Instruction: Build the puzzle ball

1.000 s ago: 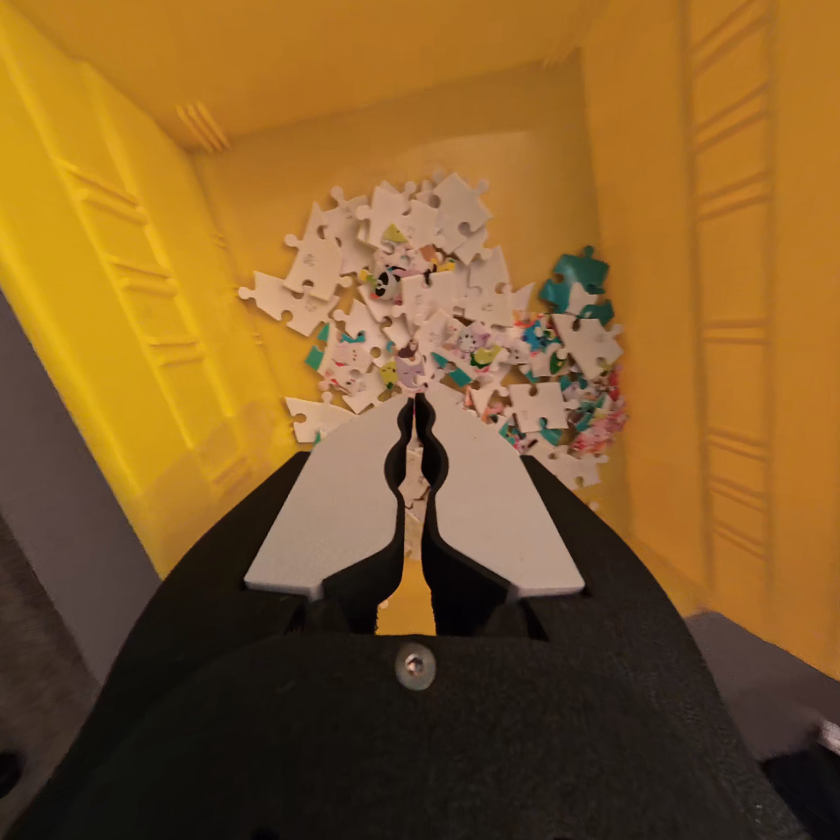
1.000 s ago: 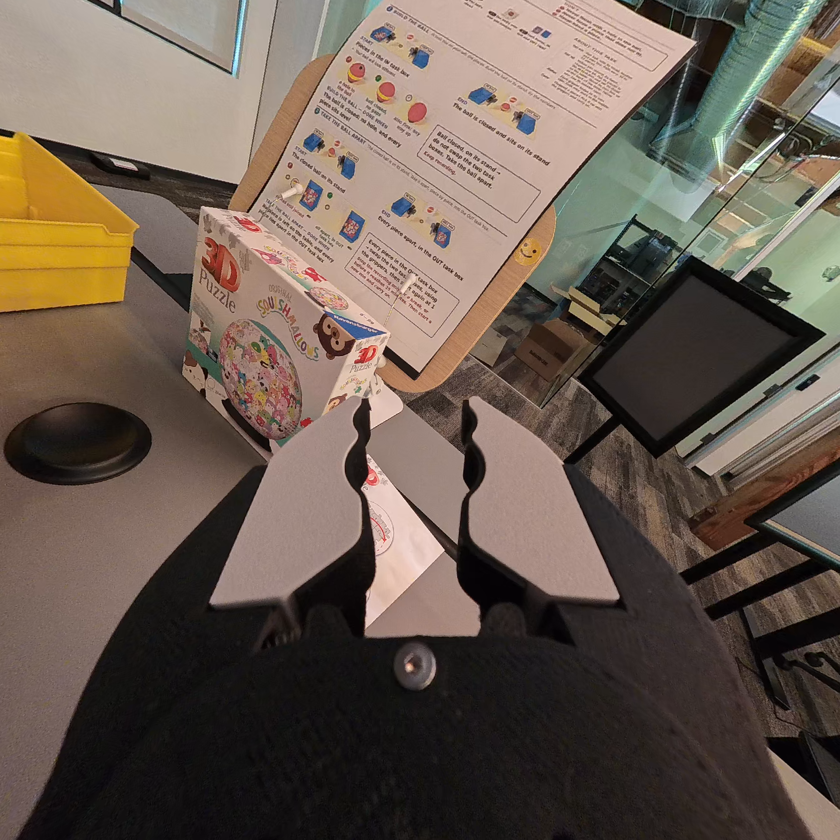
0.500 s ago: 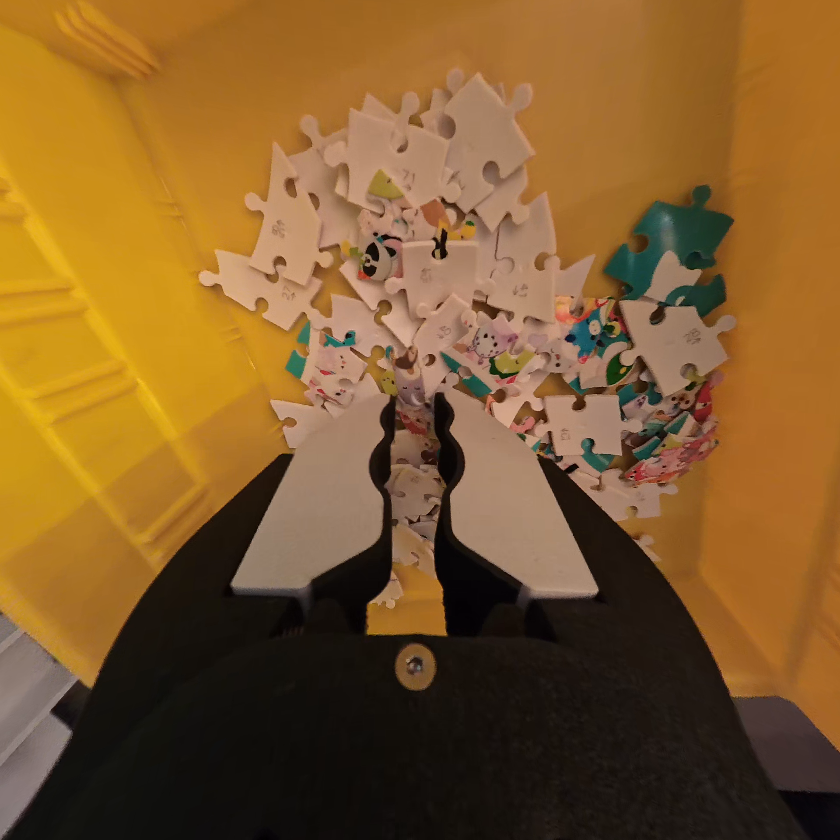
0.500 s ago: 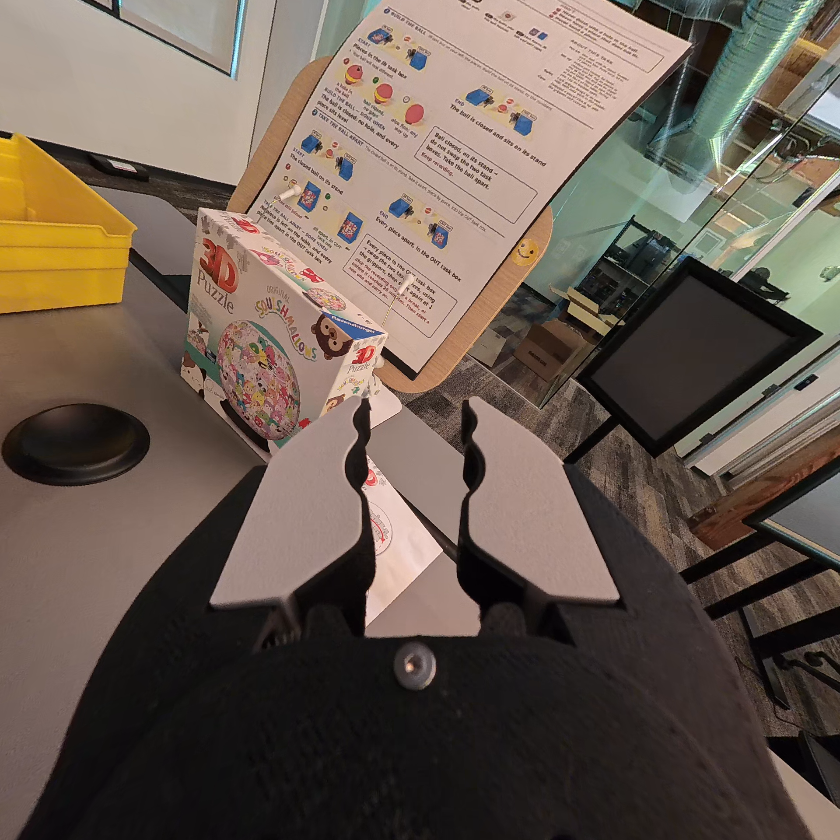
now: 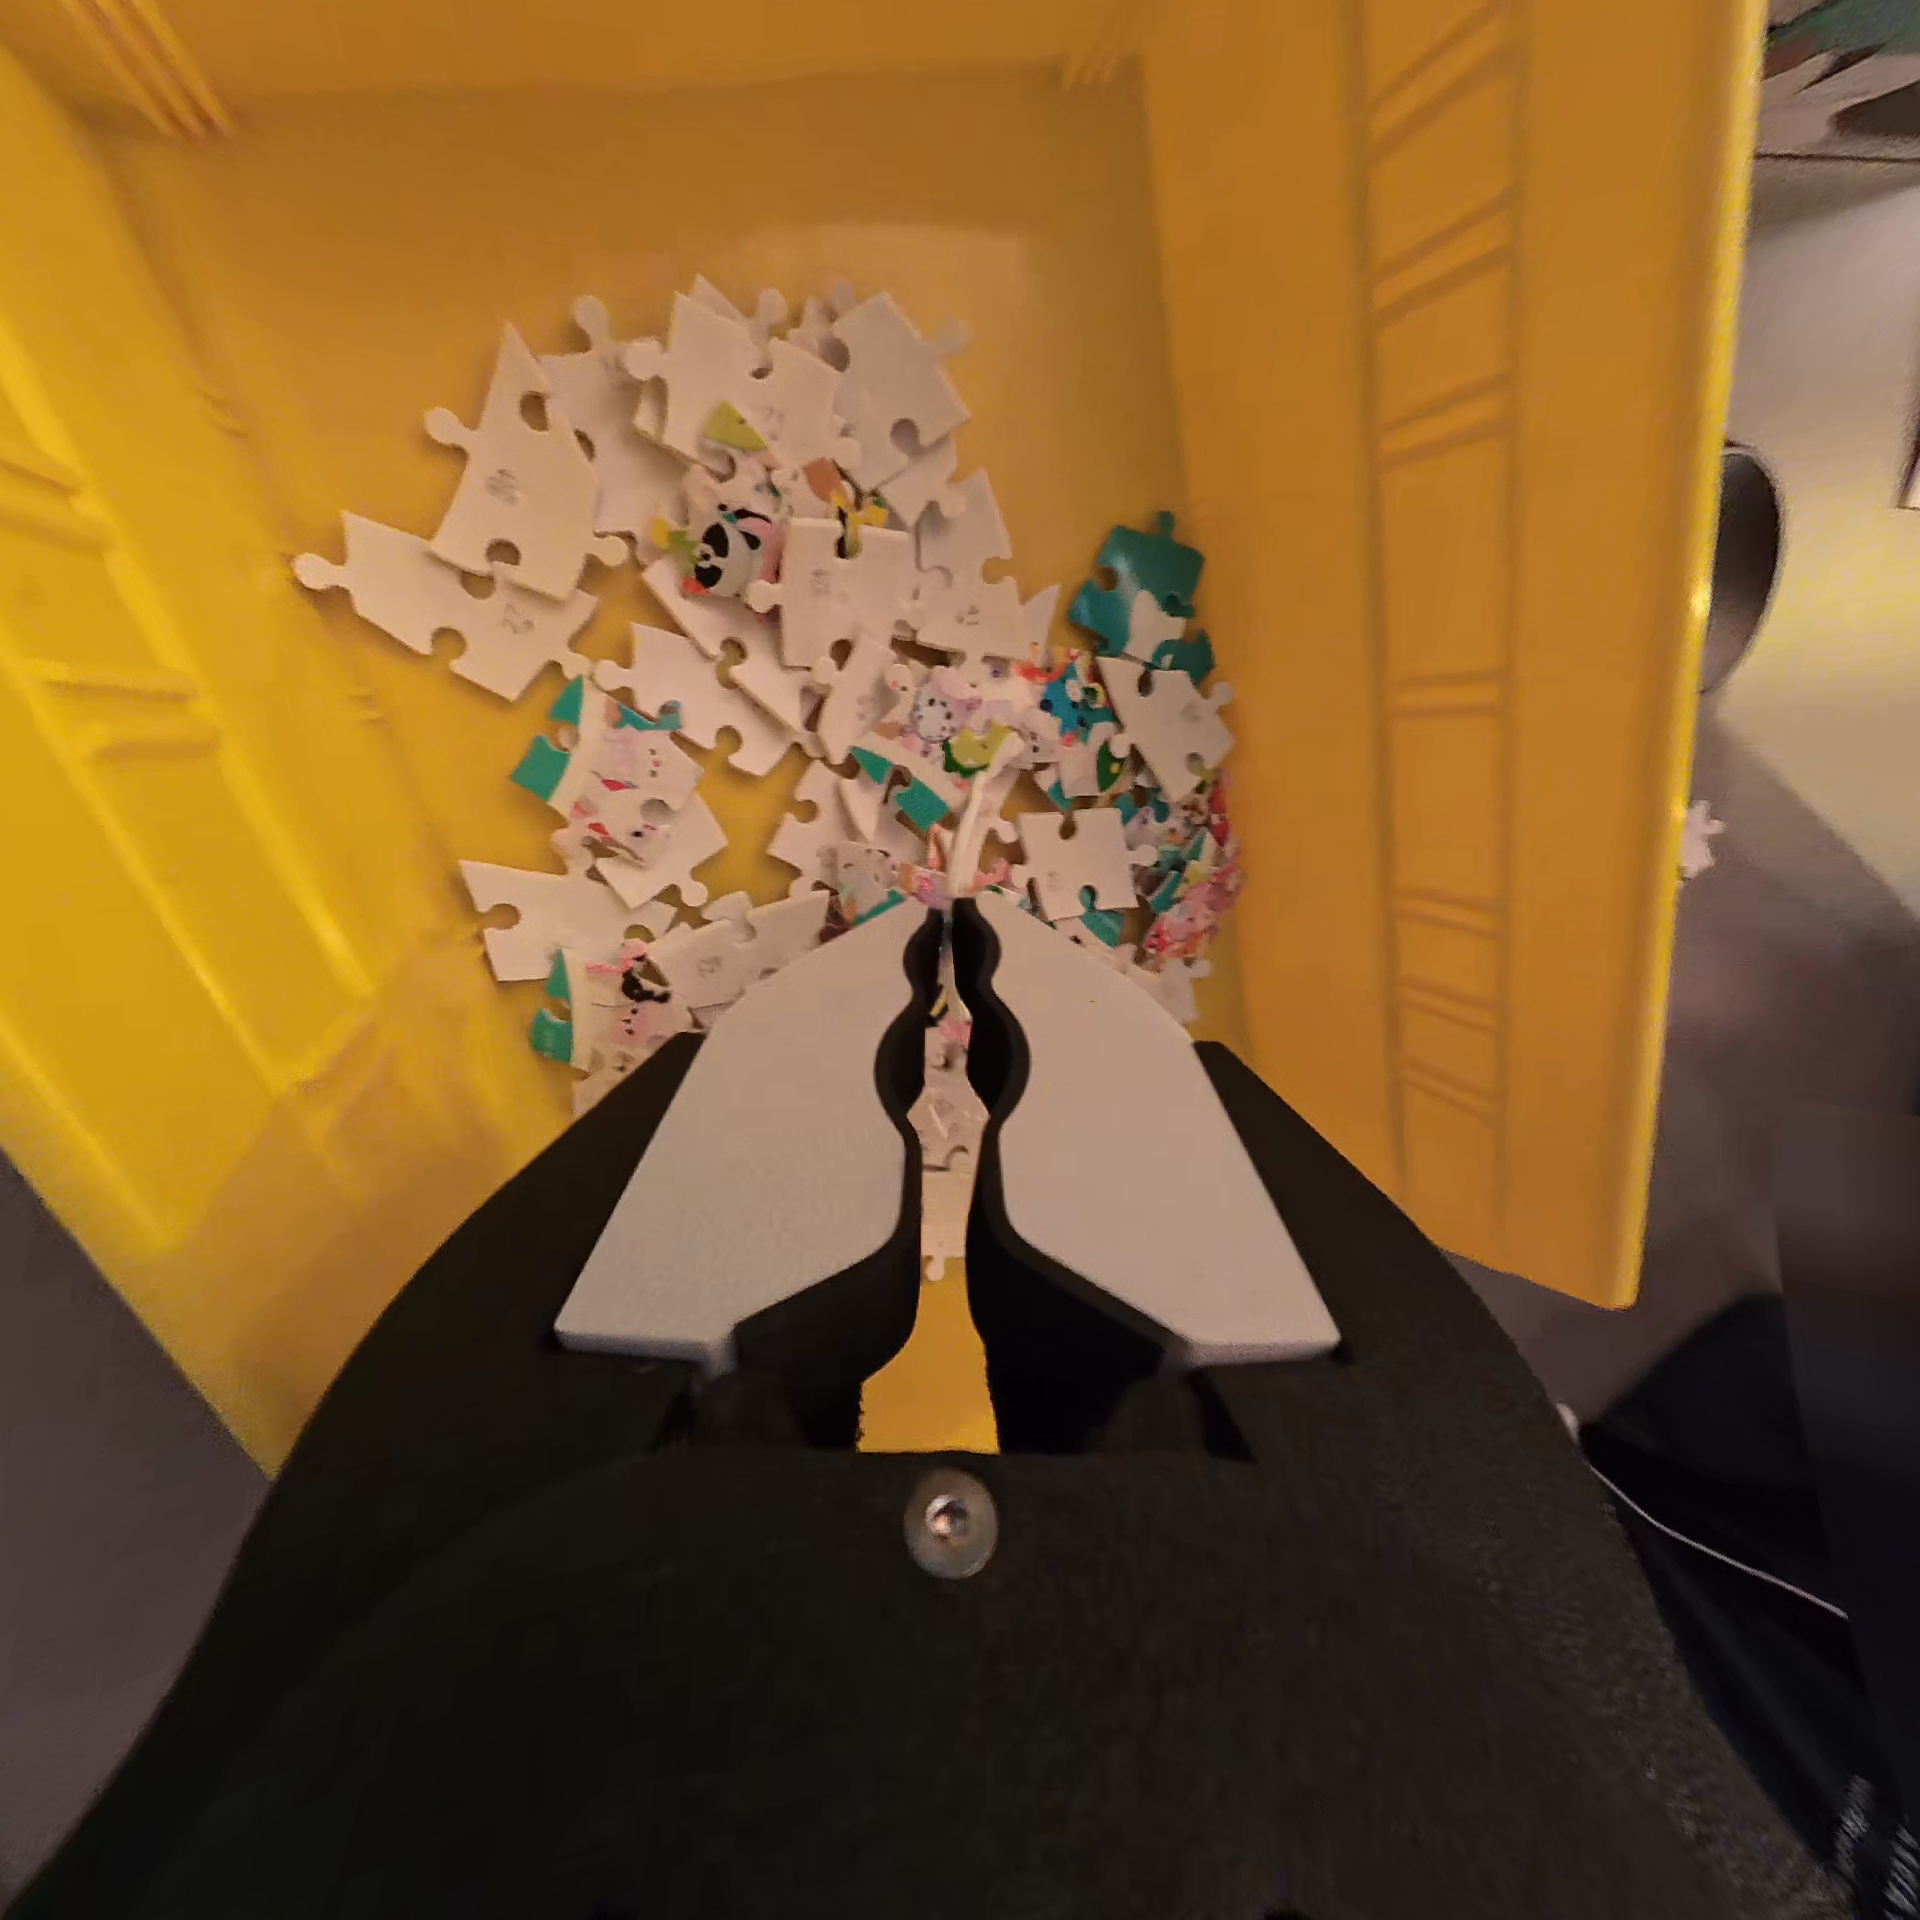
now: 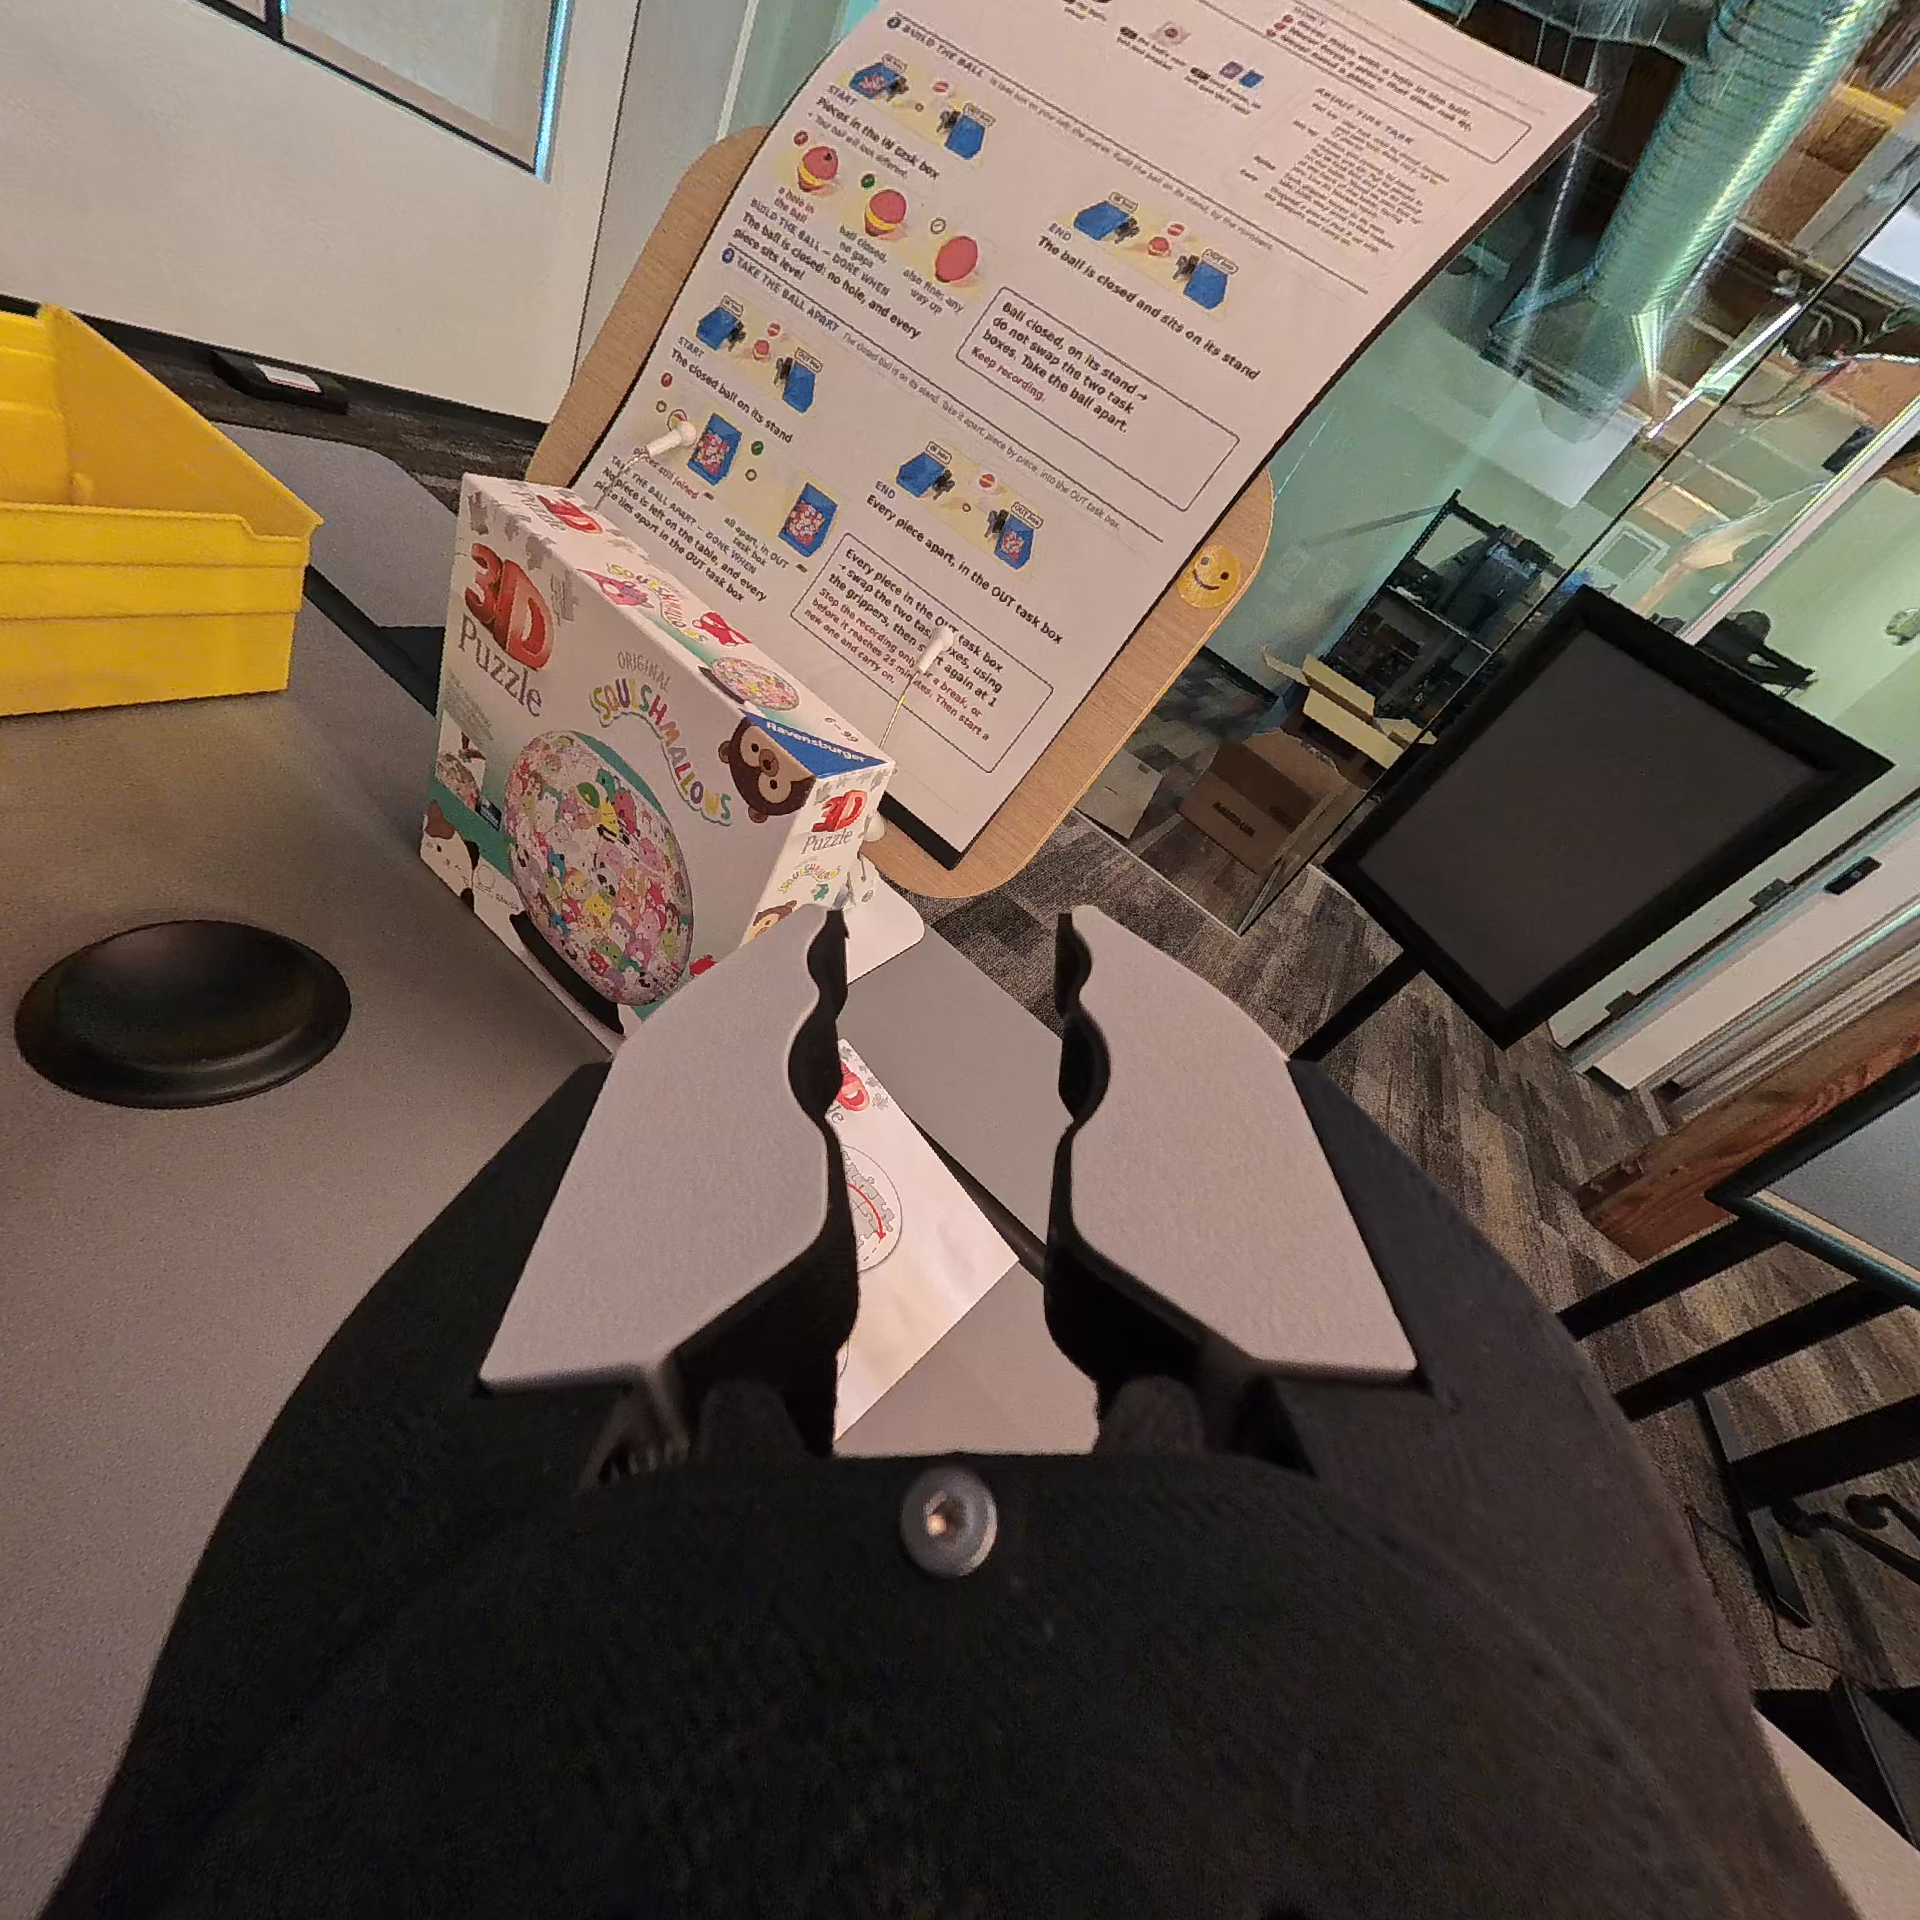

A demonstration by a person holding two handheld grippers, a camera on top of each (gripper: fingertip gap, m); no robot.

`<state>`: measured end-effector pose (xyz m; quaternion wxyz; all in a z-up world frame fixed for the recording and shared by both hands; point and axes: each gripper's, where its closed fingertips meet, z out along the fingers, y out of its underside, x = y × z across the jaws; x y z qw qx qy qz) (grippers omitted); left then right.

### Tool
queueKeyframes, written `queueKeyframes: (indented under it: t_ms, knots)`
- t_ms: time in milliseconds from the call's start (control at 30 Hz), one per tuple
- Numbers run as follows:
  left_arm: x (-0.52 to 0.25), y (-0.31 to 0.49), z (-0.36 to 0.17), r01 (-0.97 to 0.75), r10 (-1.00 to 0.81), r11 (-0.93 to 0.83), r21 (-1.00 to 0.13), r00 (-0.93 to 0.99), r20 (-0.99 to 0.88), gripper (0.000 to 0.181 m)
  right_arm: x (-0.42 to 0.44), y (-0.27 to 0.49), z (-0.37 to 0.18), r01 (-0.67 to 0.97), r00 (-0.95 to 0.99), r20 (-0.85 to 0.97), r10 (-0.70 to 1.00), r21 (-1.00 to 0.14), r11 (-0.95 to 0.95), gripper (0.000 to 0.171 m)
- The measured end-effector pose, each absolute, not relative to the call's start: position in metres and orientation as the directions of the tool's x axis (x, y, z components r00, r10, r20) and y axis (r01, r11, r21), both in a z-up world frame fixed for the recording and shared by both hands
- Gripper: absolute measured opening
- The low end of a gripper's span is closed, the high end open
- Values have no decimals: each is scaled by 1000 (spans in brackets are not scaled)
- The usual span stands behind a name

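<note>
In the left wrist view my left gripper (image 5: 949, 916) reaches into a yellow bin (image 5: 1299, 520). It is shut on a puzzle piece (image 5: 975, 821), seen edge-on, that sticks out past the tips above the pile. A heap of puzzle pieces (image 5: 831, 665), many white side up and some colourful, lies on the bin floor. In the right wrist view my right gripper (image 6: 951, 940) is open and empty above the grey table (image 6: 208, 1247), near the puzzle box (image 6: 623, 769).
A yellow bin (image 6: 135, 540) stands at the table's far left. A black round recess (image 6: 182, 1008) sits in the table top. An instruction board (image 6: 1039, 364) stands behind the box, and a leaflet (image 6: 914, 1236) lies below the right fingers. A dark screen (image 6: 1600, 810) stands on the right. There is about 55 centimetres between the tips of the two grippers.
My left gripper opened over the pile, then shut on one puzzle piece and pulled back, lifting it. The right gripper stayed open and still.
</note>
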<state>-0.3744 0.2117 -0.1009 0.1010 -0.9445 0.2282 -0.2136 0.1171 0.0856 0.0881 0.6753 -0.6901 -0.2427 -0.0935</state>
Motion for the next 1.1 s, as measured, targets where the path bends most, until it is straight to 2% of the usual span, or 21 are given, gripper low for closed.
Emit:
queueKeyframes:
  t_ms: [100,200,400,633,733,800,900,1100]
  knots:
    - [-370,207,-101,-392,-475,-878,-275,782,403,2,117,86,87,463,864,458,210,-886,28,39]
    - [-365,212,-106,-408,-490,-869,-279,789,371,2,116,86,86,463,863,458,213,-886,27,39]
    - [-300,243,-111,-307,-486,-860,-408,736,471,2,116,87,86,462,864,456,213,-887,26,39]
    - [-276,248,-133,-311,-485,-862,-399,736,472,3,112,88,83,470,858,463,222,-882,22,39]
    - [-283,250,-134,-322,-490,-856,-404,755,436,22,113,89,83,468,859,460,222,-883,20,39]
    - [-292,251,-129,-324,-493,-852,-412,762,419,23,114,89,83,468,860,461,220,-883,20,39]
    - [-317,246,-115,-322,-474,-861,-394,787,395,24,115,88,84,465,861,458,219,-885,24,39]
    - [-368,228,-125,-385,-448,-888,-253,850,279,24,115,89,83,465,861,458,220,-885,18,39]
